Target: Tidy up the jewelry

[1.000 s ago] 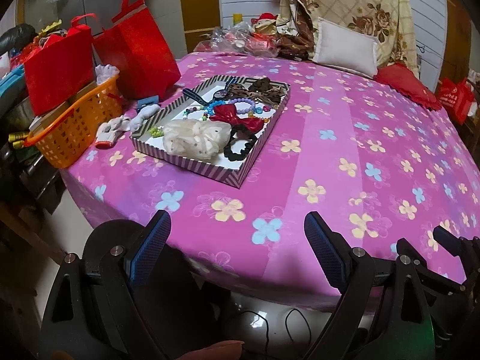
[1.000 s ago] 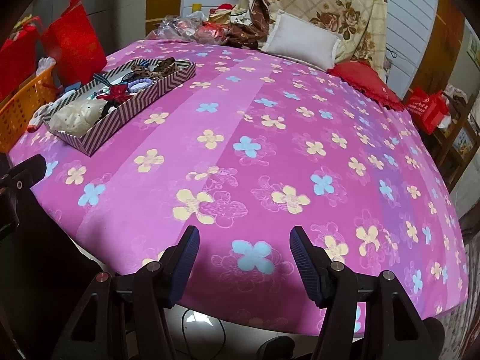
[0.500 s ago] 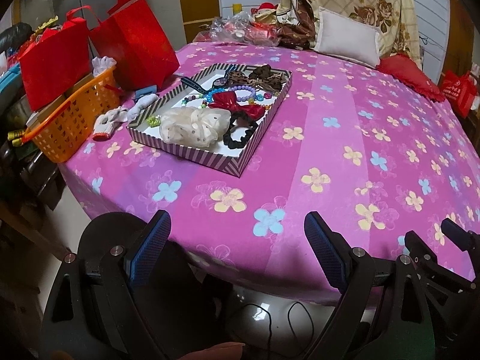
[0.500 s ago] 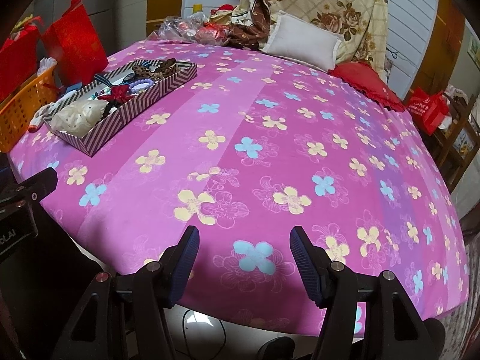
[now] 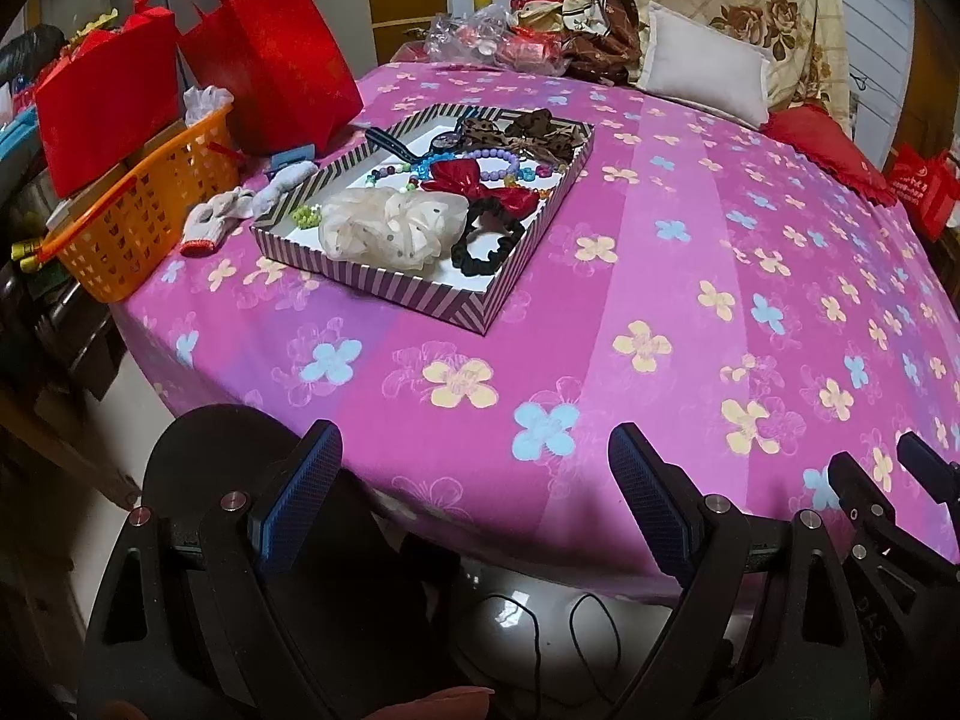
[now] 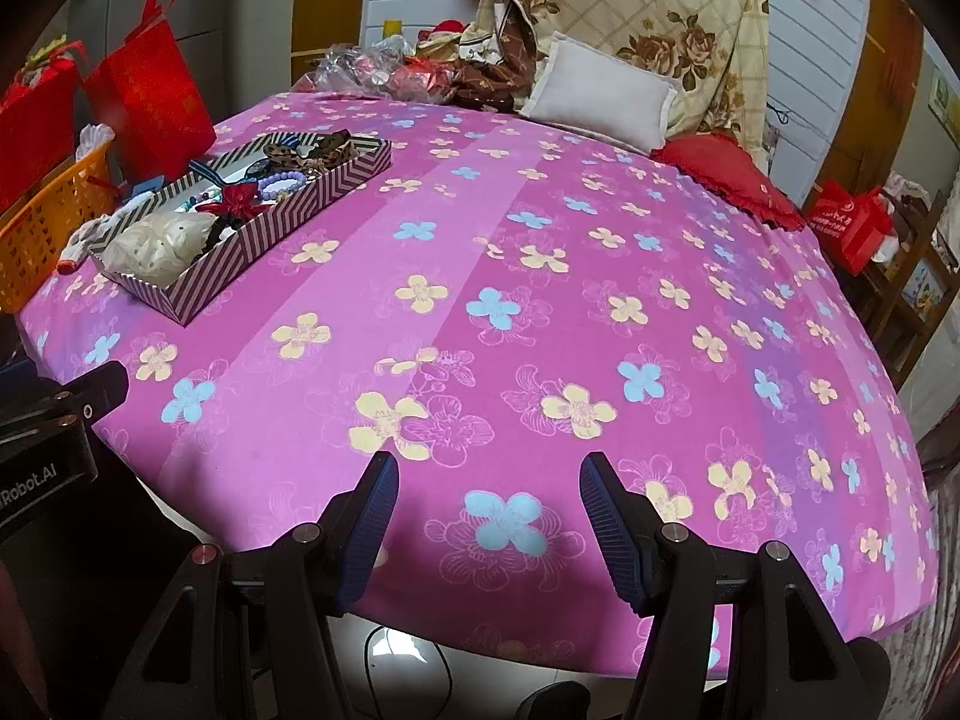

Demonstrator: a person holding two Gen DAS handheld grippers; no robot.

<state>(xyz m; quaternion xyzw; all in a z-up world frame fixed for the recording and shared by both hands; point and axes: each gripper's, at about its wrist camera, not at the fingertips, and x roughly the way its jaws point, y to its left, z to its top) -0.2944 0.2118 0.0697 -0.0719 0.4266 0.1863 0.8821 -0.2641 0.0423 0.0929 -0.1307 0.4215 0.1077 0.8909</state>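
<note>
A striped shallow box [image 5: 414, 294] sits on the left of the round table. It holds a cream scrunchie [image 5: 384, 228], a black scrunchie [image 5: 489, 240], a red bow [image 5: 474, 183], a purple bead bracelet [image 5: 495, 159], leopard-print bows [image 5: 528, 132] and small beads. The box also shows in the right wrist view [image 6: 282, 222]. My left gripper [image 5: 474, 480] is open and empty at the table's near edge, well short of the box. My right gripper [image 6: 489, 510] is open and empty over the near edge, further right.
The table has a pink flowered cloth [image 5: 690, 276]. An orange basket [image 5: 138, 222], red bags [image 5: 270, 54] and white gloves [image 5: 222, 216] stand left of the box. Cushions [image 6: 594, 96] and clutter [image 6: 384, 72] lie at the far side. Cables [image 5: 540, 630] lie on the floor below.
My left gripper has risen and tilted so that the box sits lower and nearer in its view. The right gripper has barely moved. Both stay open.
</note>
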